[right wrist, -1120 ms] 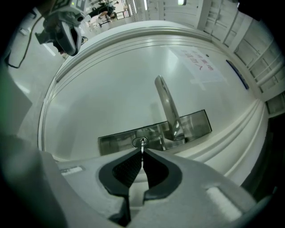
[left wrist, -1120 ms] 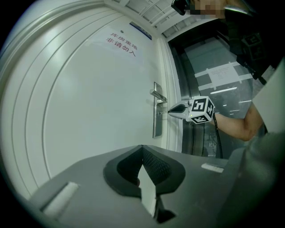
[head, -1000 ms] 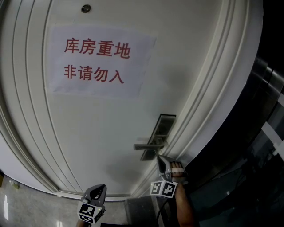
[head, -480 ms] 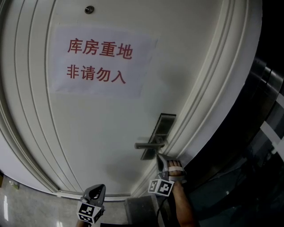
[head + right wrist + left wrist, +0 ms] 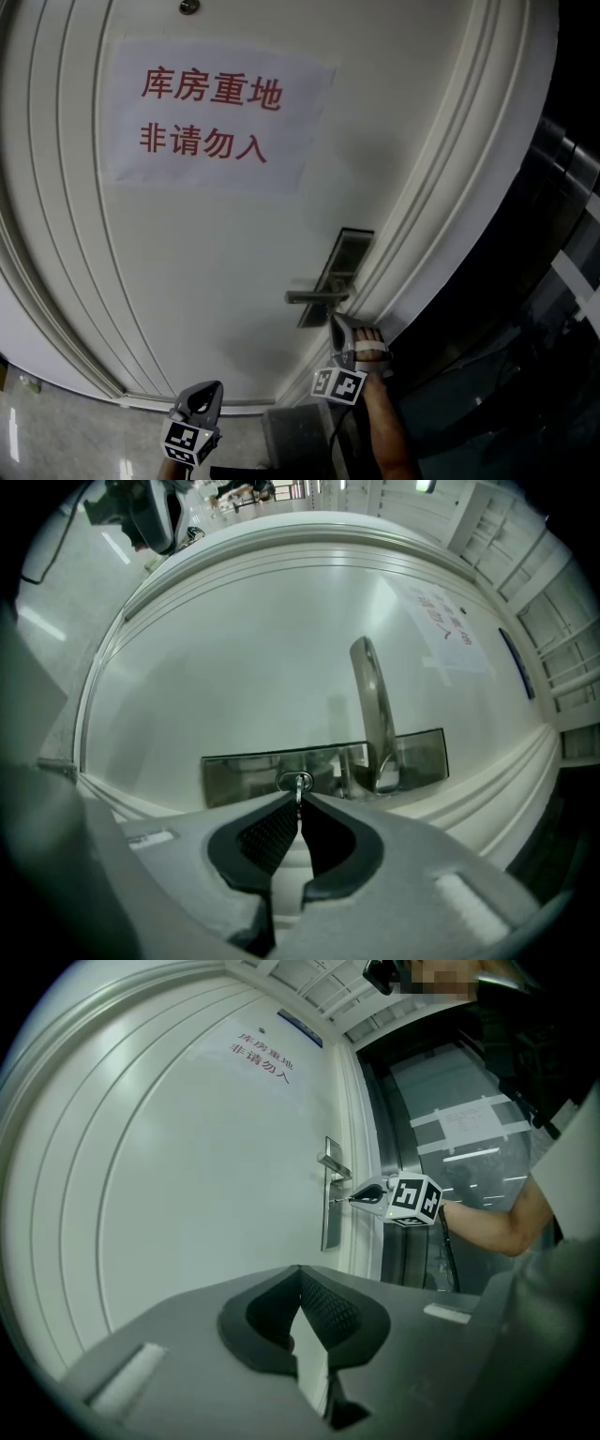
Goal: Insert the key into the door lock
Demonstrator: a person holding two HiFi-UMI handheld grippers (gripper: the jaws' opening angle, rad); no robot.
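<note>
A white door (image 5: 216,272) carries a metal lock plate (image 5: 343,267) with a lever handle (image 5: 312,296). My right gripper (image 5: 337,325) points level at the plate just below the handle, shut on a small metal key (image 5: 298,789). In the right gripper view the key's tip sits in the round keyhole (image 5: 295,780) of the lock plate (image 5: 244,775), left of the handle (image 5: 370,700); how deep it sits I cannot tell. The left gripper view shows the key (image 5: 340,1200) bridging my right gripper (image 5: 361,1196) and the plate (image 5: 331,1218). My left gripper (image 5: 300,1272) is shut on nothing, low and away from the lock (image 5: 208,392).
A paper sign (image 5: 211,117) with red characters is stuck on the door above the lock. The moulded door frame (image 5: 441,216) runs just right of the plate, with dark glass panels (image 5: 553,309) beyond it. A person's forearm (image 5: 382,436) holds the right gripper.
The right gripper has stayed at the lock and rolled a little, its marker cube turning. The head view has shifted slightly, so the sign sits higher. The left gripper has kept still.
</note>
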